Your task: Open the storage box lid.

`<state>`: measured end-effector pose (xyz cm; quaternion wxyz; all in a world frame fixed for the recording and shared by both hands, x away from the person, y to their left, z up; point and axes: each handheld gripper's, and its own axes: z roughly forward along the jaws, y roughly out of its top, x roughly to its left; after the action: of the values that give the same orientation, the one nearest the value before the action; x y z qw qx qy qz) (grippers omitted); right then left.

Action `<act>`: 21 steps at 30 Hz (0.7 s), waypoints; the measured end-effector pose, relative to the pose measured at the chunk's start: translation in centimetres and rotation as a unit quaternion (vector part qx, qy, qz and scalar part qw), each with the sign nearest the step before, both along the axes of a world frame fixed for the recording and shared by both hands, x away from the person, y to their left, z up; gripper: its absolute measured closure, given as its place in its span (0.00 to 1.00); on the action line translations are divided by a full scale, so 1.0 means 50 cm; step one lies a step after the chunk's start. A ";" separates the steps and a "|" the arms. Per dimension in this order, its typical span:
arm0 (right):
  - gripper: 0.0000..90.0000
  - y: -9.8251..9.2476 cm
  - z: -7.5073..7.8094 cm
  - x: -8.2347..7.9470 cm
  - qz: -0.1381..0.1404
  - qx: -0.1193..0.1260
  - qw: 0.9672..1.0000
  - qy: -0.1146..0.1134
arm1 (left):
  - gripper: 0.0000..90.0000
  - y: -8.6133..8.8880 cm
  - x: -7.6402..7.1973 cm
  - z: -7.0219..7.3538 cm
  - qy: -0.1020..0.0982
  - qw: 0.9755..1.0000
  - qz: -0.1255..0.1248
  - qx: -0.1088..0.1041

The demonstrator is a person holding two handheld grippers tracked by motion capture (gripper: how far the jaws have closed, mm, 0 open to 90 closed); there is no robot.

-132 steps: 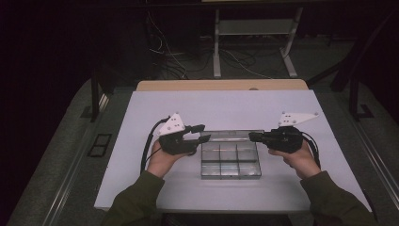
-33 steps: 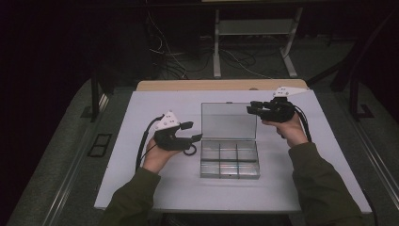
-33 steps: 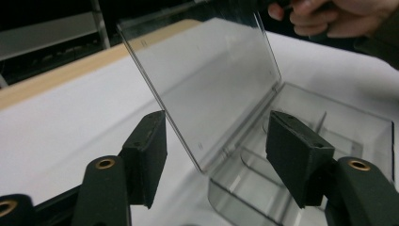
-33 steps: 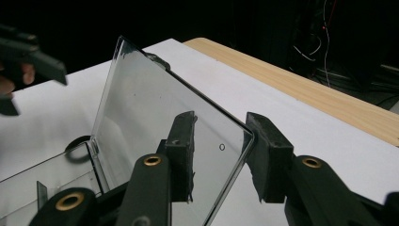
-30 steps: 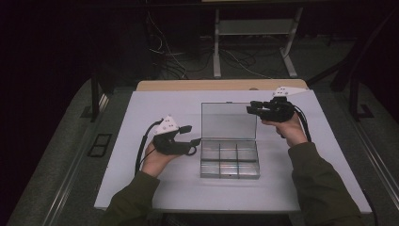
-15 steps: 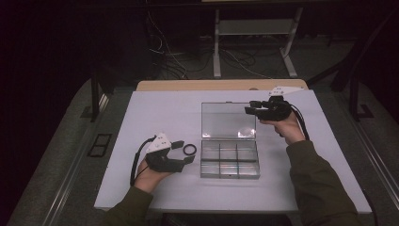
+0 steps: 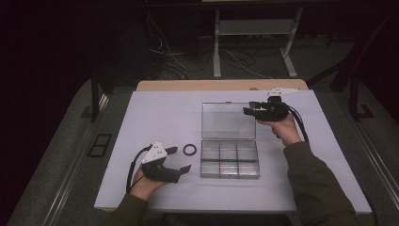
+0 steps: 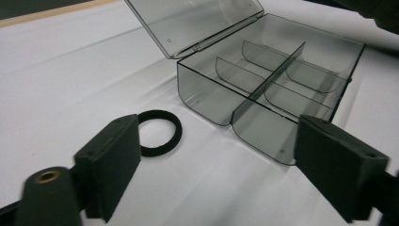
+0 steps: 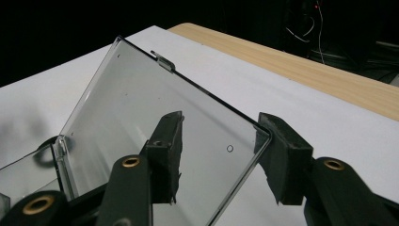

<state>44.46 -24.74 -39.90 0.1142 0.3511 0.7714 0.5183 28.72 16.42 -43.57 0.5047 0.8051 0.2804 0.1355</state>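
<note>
Two grippers | left gripper [image 7: 182,159]: jaws wide apart, just been opening, nothing between them | ring [image 7: 189,149] flat on table [image 7: 141,117], at its 12 o'clock | right gripper [image 7: 248,111]: jaws apart astride the lid [image 7: 228,120] corner, just been opening | box [image 7: 229,158] at ring's 3 o'clock.

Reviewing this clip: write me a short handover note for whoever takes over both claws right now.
Left claw: open, jaws just opening, nothing between them; it sits low over the sheet beside the ring.
Right claw: jaws straddle the corner of the lid, propping it up; they have just been easing apart, so whether the pads press I cannot tell.
Box: open, six compartments, all empty.
Ring lies flat on the sheet, just left of the box, apart from it.
Done: lid raised.
Left: likely pick up the ring, drop it in a compartment, close the lid.
</note>
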 end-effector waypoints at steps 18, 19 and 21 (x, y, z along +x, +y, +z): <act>0.47 0.009 -0.033 0.015 -0.011 0.000 1.000 0.016 | 0.06 -0.007 0.002 -0.005 0.014 1.000 -0.004 0.012; 0.46 0.009 -0.034 0.016 -0.012 0.001 1.000 0.018 | 0.06 -0.007 0.002 -0.006 0.013 1.000 -0.005 0.013; 0.46 0.009 -0.037 0.017 -0.012 0.000 1.000 0.018 | 0.06 -0.007 0.002 -0.006 0.013 1.000 -0.005 0.013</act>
<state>45.30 -24.27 -41.73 0.1068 0.3695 0.7687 0.5110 28.83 16.09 -43.86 0.4907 0.8150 0.2813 0.1259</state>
